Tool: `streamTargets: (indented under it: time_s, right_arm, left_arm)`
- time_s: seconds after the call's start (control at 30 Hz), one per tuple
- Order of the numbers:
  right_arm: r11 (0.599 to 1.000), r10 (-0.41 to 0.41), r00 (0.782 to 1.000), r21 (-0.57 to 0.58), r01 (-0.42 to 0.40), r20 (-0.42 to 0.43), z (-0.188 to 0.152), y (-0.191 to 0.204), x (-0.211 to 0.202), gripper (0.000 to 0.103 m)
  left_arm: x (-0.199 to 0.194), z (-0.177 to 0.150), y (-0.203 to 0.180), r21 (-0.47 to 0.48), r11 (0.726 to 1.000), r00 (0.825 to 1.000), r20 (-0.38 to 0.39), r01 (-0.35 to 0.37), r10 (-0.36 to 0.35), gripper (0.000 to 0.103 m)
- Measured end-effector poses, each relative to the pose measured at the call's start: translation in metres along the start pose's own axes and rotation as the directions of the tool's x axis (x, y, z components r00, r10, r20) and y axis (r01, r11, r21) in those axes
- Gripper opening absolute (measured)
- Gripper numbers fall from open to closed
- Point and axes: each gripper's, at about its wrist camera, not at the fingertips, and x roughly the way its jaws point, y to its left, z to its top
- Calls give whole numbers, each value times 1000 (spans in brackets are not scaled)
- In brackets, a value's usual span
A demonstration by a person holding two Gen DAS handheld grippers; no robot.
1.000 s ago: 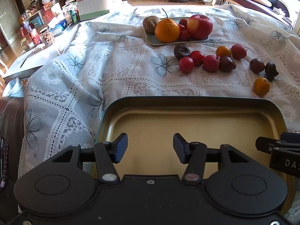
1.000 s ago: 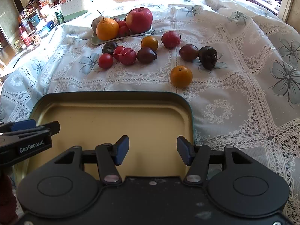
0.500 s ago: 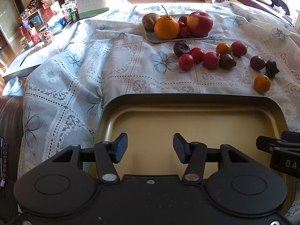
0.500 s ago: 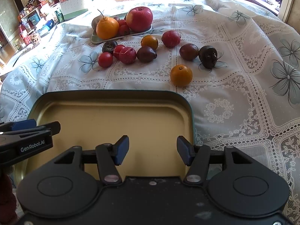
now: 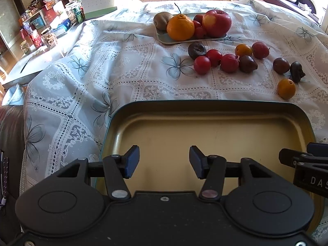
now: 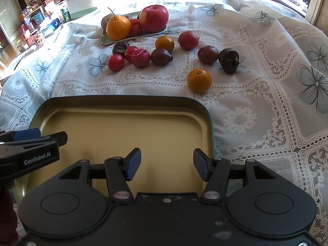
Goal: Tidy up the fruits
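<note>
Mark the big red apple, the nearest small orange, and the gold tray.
big red apple (image 6: 154,20), right wrist view, front skin.
nearest small orange (image 6: 199,80), right wrist view, centre.
gold tray (image 6: 123,131), right wrist view, bare floor.

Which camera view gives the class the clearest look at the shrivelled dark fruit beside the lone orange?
The right wrist view: the shrivelled dark fruit sits near mid-frame, large, its wrinkled surface plain, just beyond the lone orange. In the left wrist view it lies at the far right edge, smaller and distorted.

Both wrist views face the shared tray (image 5: 205,104) closely.
</note>
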Motion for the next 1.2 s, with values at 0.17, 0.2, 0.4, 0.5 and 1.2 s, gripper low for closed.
streamTargets:
  time_s: [0.17, 0.2, 0.4, 0.5, 1.2]
  right_arm:
    - [1000, -7, 1000, -5, 7, 1, 0, 1, 1, 60]
    - [1000, -9, 1000, -5, 9, 3, -1, 1, 1, 60]
    - [1000, -21, 1000, -18, 22, 6, -3, 3, 1, 60]
    - [999, -31, 999, -29, 31, 7, -3, 5, 0, 60]
    - [995, -66, 996, 67, 71, -67, 56, -12, -26, 58]
  left_arm:
    - [-1, -1, -1, 6, 1000, 1000, -2, 2, -2, 59]
    - [-1, -1, -1, 8, 1000, 1000, -3, 1, -1, 59]
    - [1, -1, -1, 13, 1000, 1000, -23, -19, 19, 59]
    - [4, 1, -3, 11, 1000, 999, -32, -26, 26, 59]
    - [-11, 38, -9, 104, 992, 996, 44, 77, -82, 56]
